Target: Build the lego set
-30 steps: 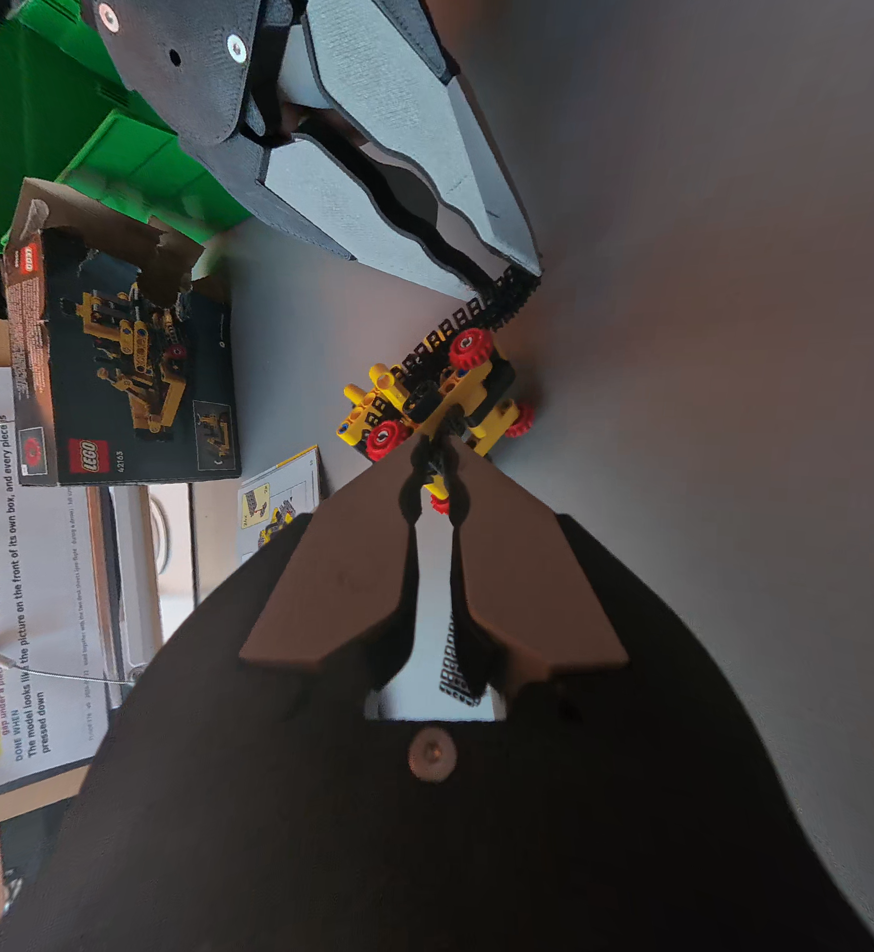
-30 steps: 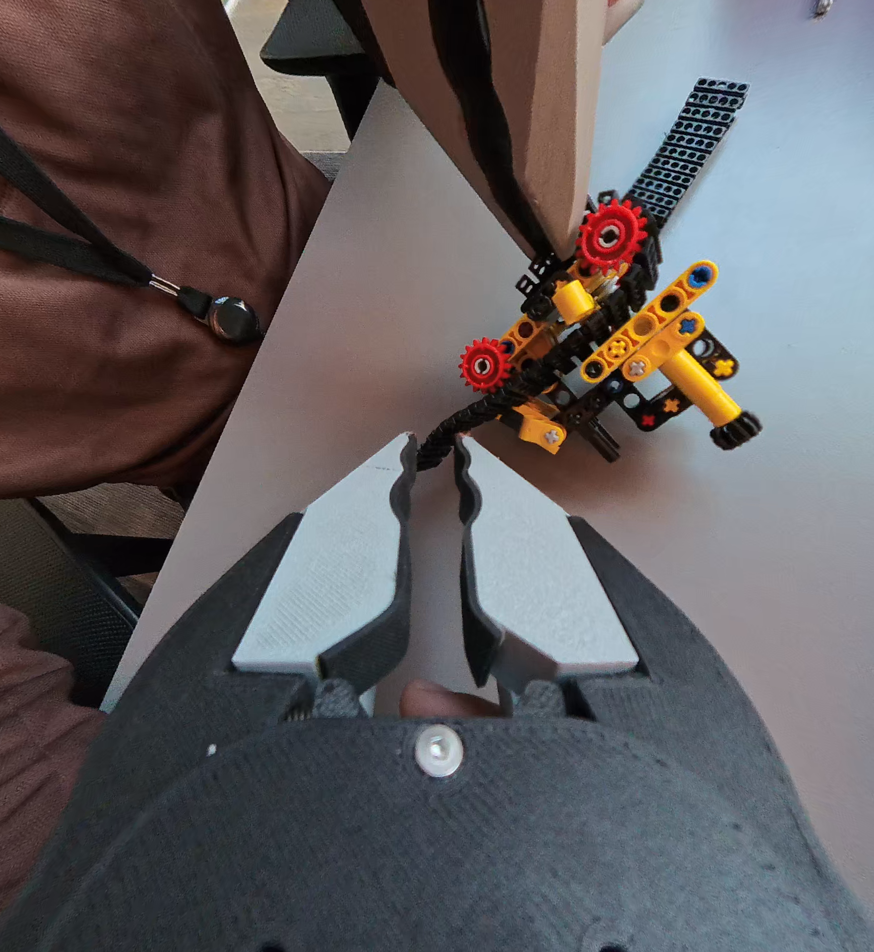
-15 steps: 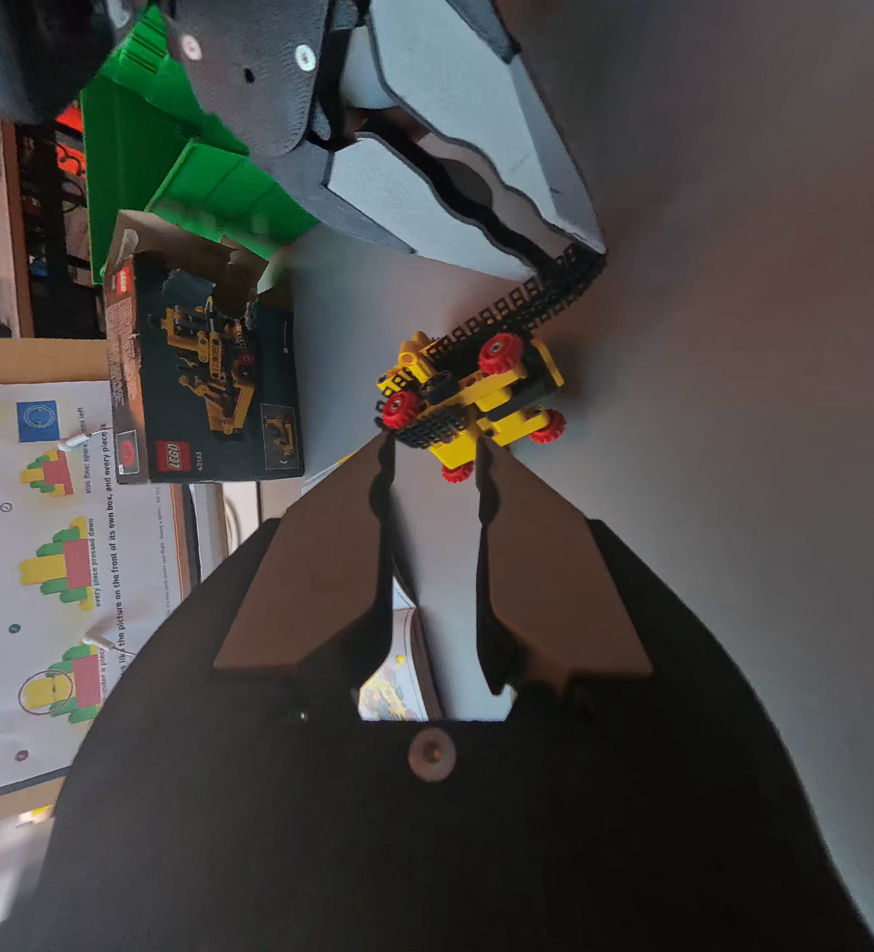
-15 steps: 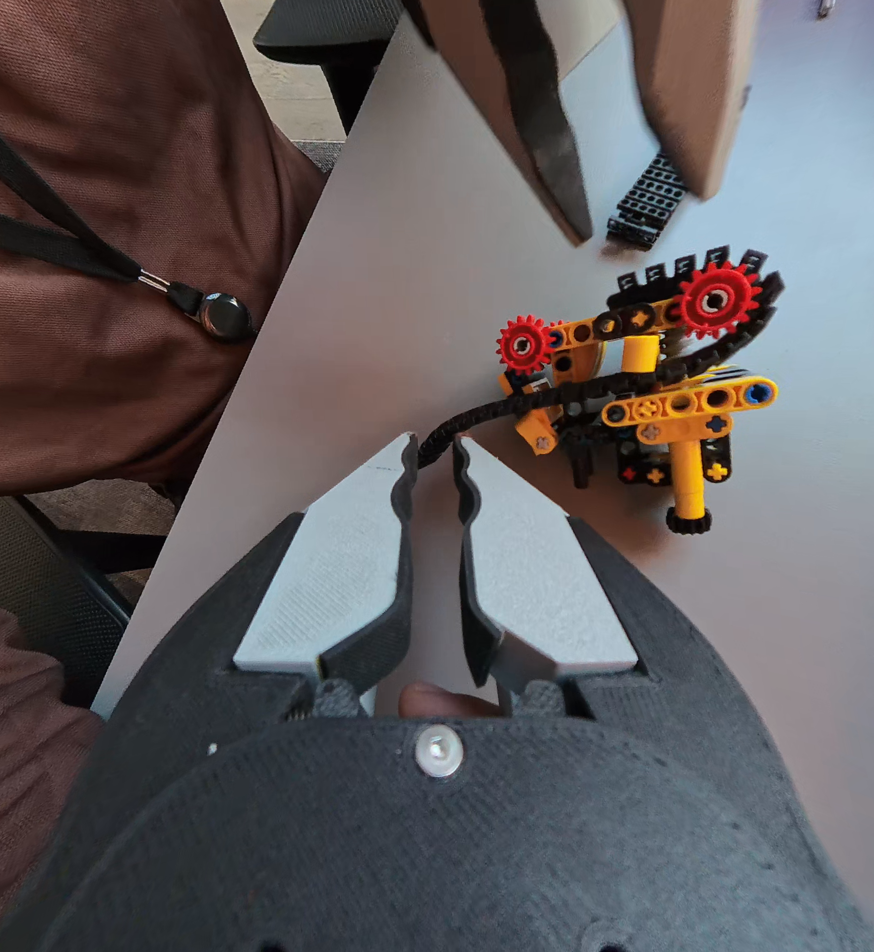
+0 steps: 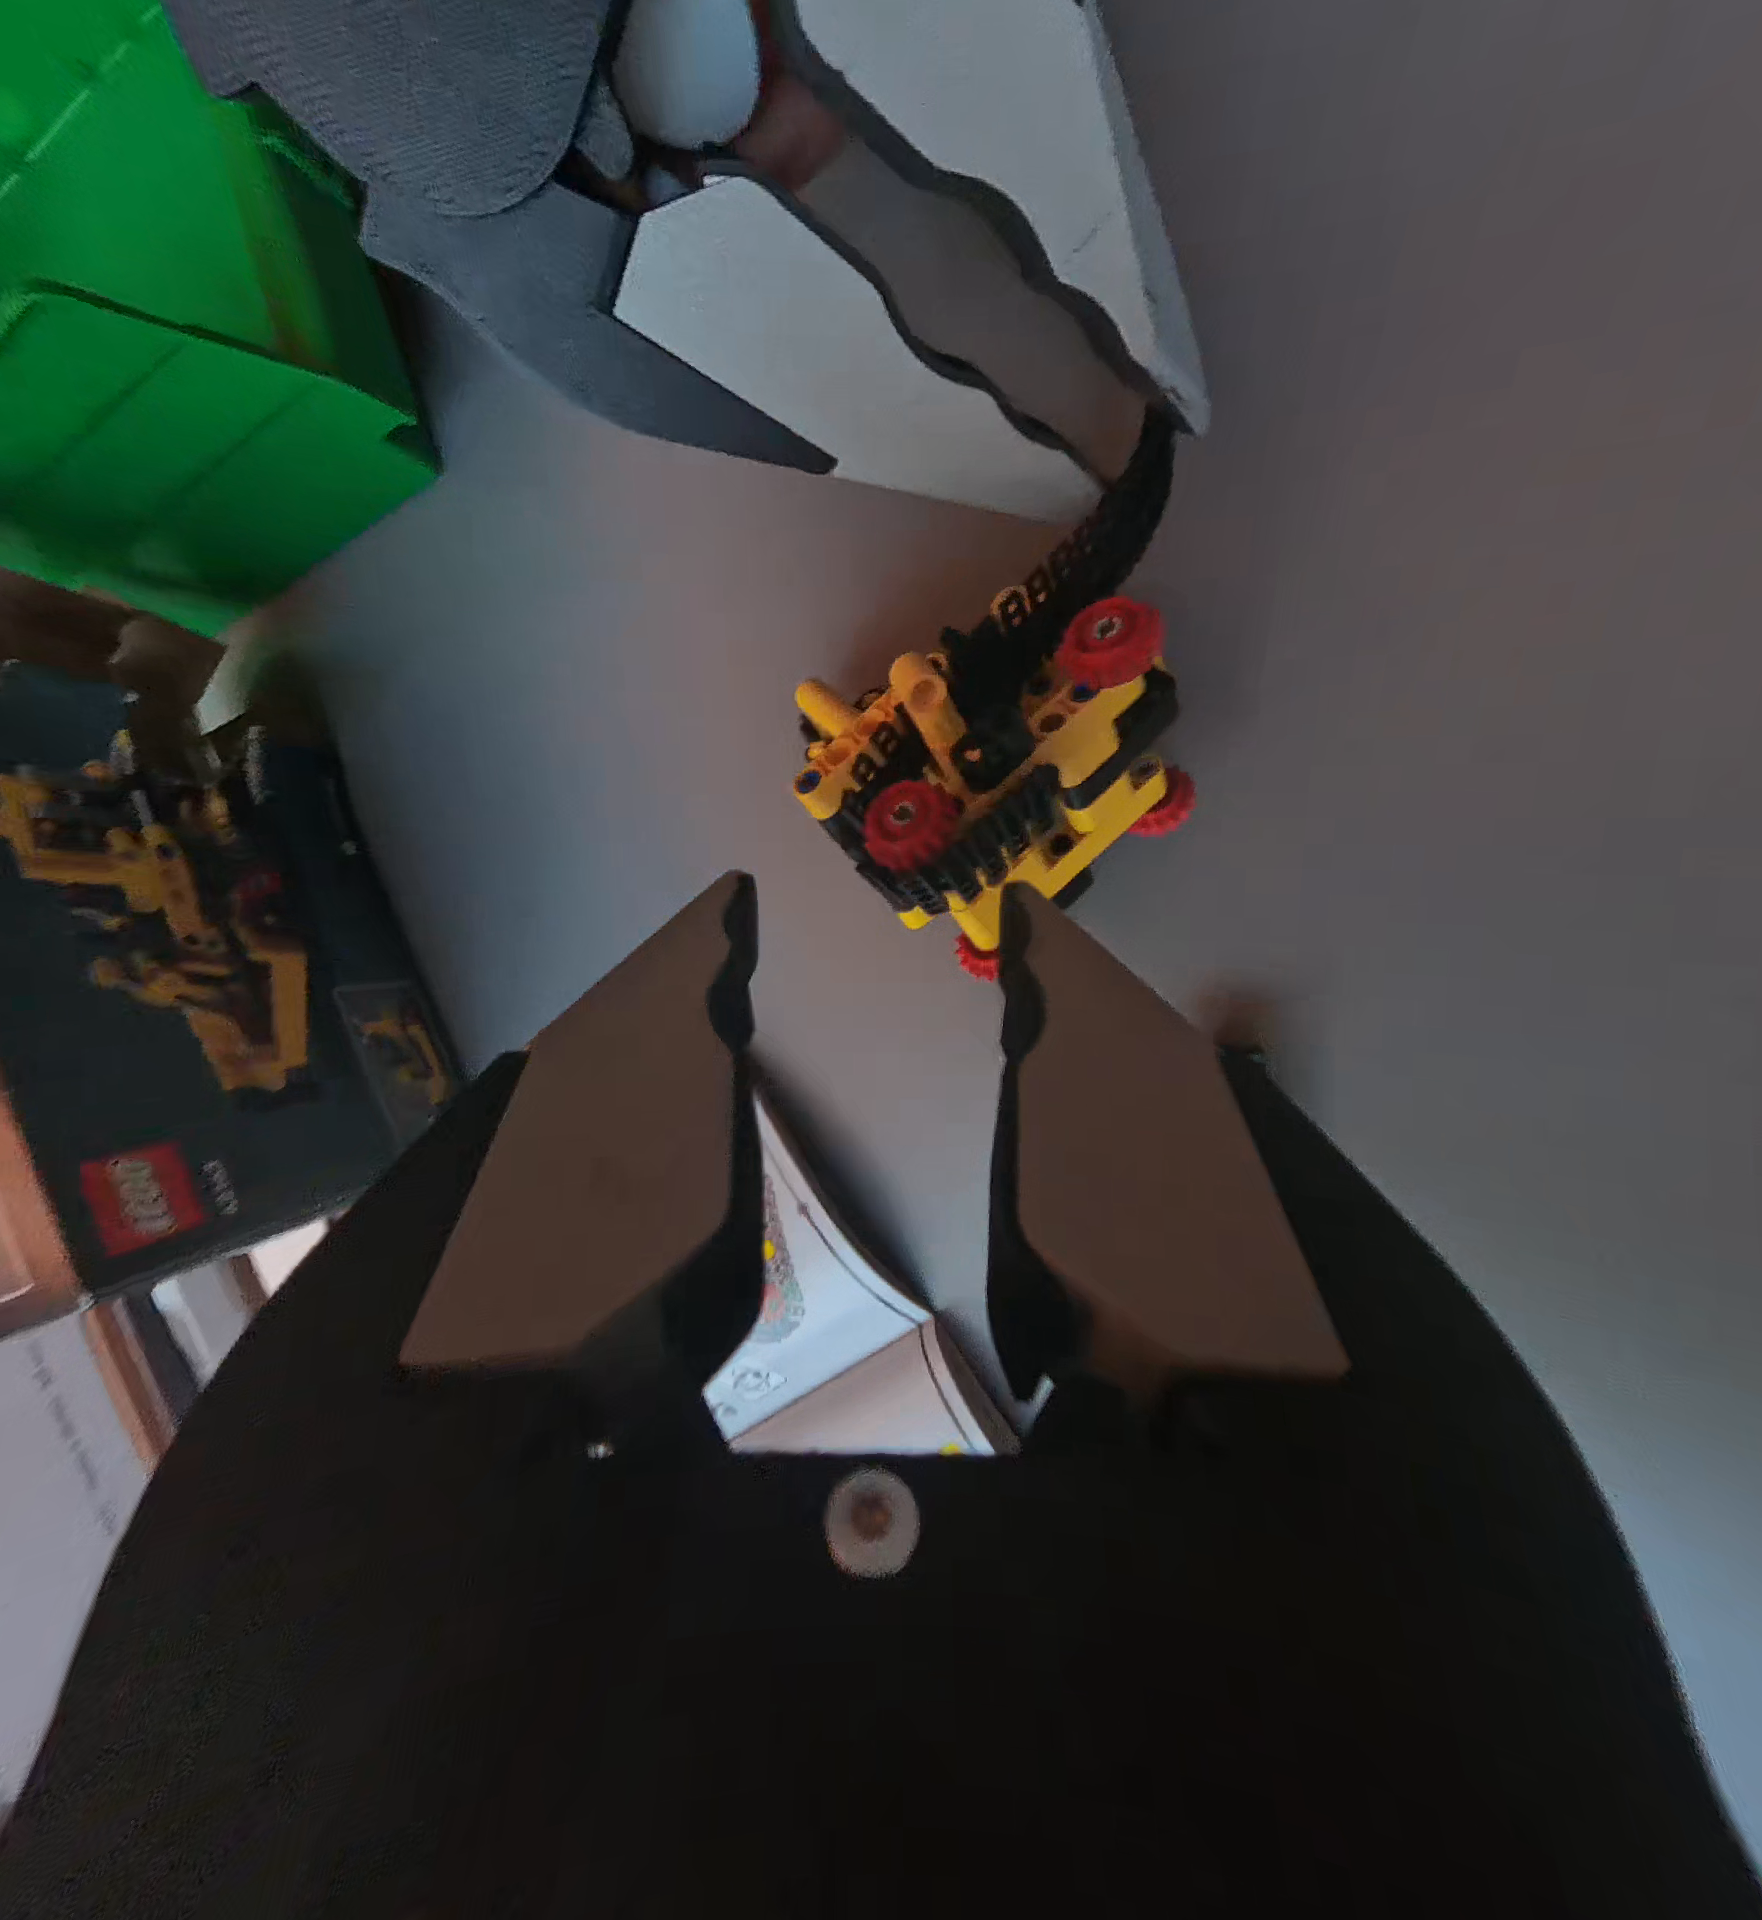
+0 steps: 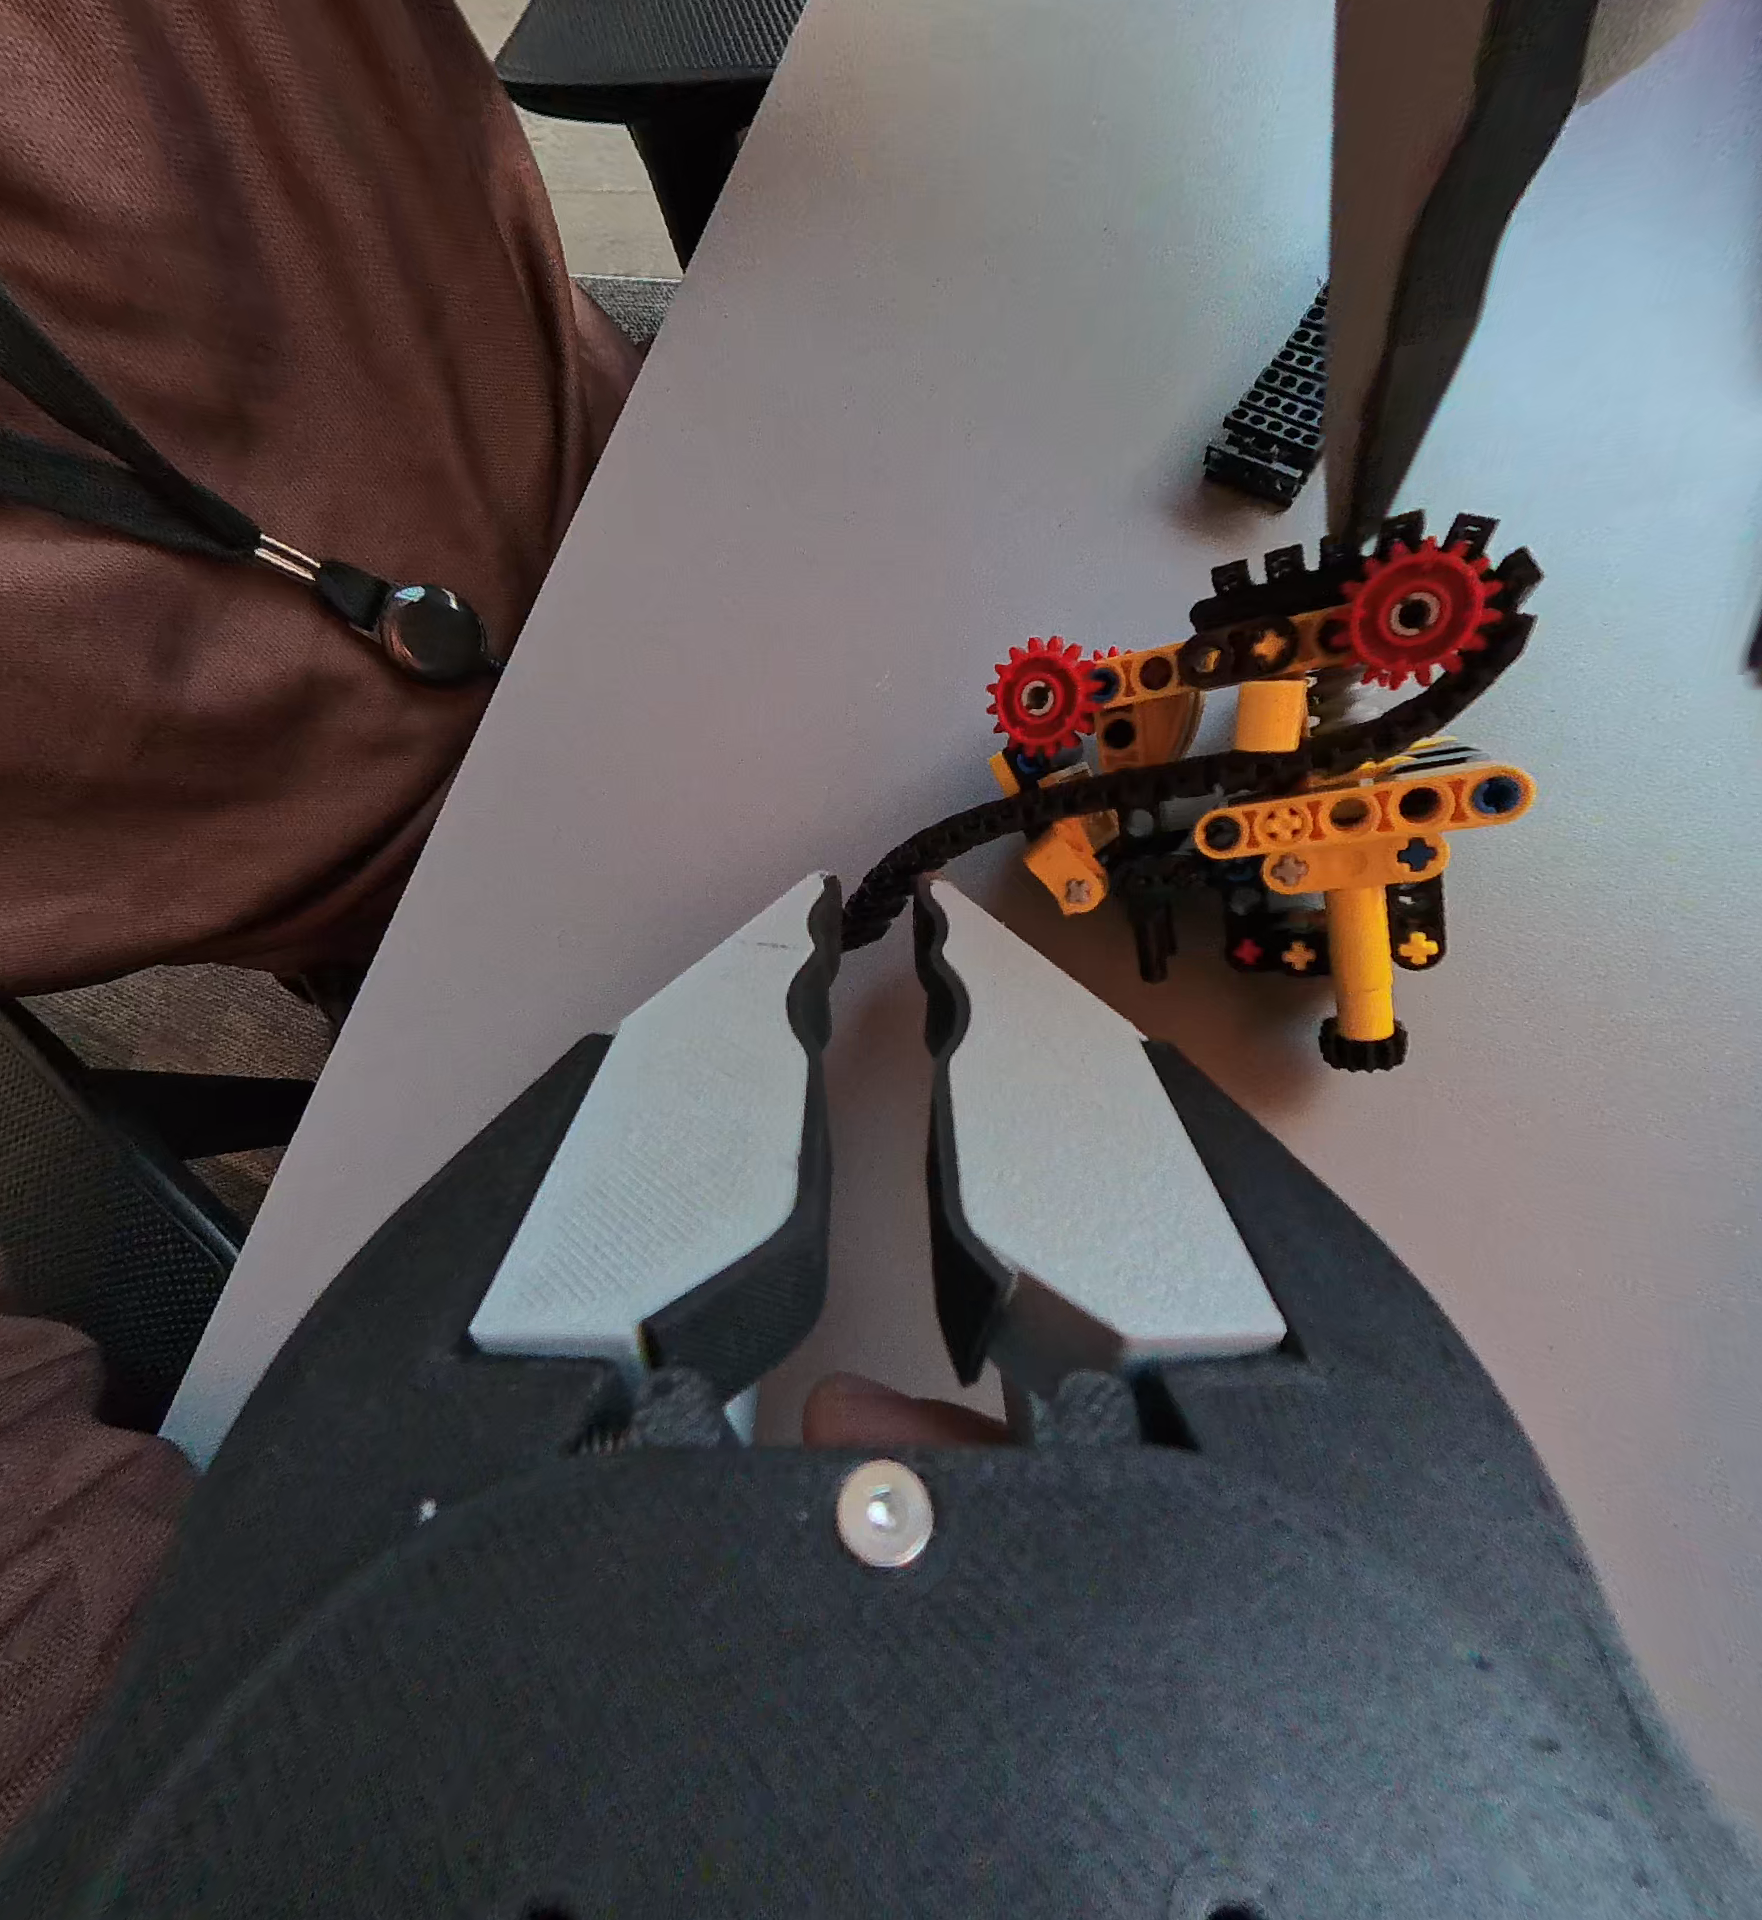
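The left gripper (image 5: 872, 920) has let go of the model (image 6: 1261, 769) and drawn back, jaws now wide and empty; the model lies on the table (image 6: 960, 312), turned from a second ago; the right gripper (image 6: 877, 904) stays pinched on the free end of the track (image 6: 960, 842); likely regripping before wrapping the track round the gears.
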Motion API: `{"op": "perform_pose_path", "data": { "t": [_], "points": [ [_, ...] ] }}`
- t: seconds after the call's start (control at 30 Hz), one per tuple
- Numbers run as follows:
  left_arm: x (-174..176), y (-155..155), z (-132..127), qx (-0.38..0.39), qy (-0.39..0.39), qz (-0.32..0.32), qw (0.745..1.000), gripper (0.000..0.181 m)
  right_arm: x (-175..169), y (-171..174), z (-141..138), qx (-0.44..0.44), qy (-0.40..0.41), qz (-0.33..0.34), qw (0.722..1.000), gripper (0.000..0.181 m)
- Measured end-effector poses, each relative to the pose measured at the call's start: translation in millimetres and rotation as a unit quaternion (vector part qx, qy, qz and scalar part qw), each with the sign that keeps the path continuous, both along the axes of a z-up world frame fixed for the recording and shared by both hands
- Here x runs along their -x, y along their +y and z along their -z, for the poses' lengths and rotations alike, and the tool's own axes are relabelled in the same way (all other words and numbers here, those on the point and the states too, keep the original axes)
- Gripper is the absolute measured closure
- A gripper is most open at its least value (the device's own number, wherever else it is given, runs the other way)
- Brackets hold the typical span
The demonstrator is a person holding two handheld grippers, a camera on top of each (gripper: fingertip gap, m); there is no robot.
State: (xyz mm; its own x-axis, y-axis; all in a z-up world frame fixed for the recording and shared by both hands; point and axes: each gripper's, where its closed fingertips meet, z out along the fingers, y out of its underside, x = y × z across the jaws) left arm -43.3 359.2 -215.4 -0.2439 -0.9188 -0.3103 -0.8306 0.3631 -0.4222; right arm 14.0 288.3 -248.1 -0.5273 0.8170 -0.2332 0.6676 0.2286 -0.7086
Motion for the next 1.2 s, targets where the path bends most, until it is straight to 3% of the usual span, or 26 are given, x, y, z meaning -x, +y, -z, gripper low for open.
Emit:
{"op": "perform_pose_path", "data": {
  "t": [0.23,0.47,0.7,0.87,1.2],
  "points": [
    [-10.3,-14.7,2.1,0.063,-0.019,0.038,0.997,0.144,-0.2,0.5,-0.4,-0.005,0.001,-0.001,1.0,0.171],
    [-10.5,-17.9,3.9,0.084,-0.031,0.019,0.996,0.151,0.7,0.1,-2.2,-0.007,0.004,0.0,1.0,0.17],
    [-6.2,-28.6,1.0,0.103,-0.071,-0.119,0.985,0.156,0.2,-2.8,-2.5,0.004,-0.005,0.0,1.0,0.168],
    [-4.7,-35.6,-0.9,0.076,-0.101,-0.226,0.966,0.159,1.0,-1.7,0.0,0.004,-0.012,0.005,1.0,0.168],
    [-2.7,-35.0,0.2,0.01,-0.103,-0.297,0.949,0.157,6.6,-1.5,-1.4,0.042,-0.007,0.046,0.998,0.167]
  ]
}}
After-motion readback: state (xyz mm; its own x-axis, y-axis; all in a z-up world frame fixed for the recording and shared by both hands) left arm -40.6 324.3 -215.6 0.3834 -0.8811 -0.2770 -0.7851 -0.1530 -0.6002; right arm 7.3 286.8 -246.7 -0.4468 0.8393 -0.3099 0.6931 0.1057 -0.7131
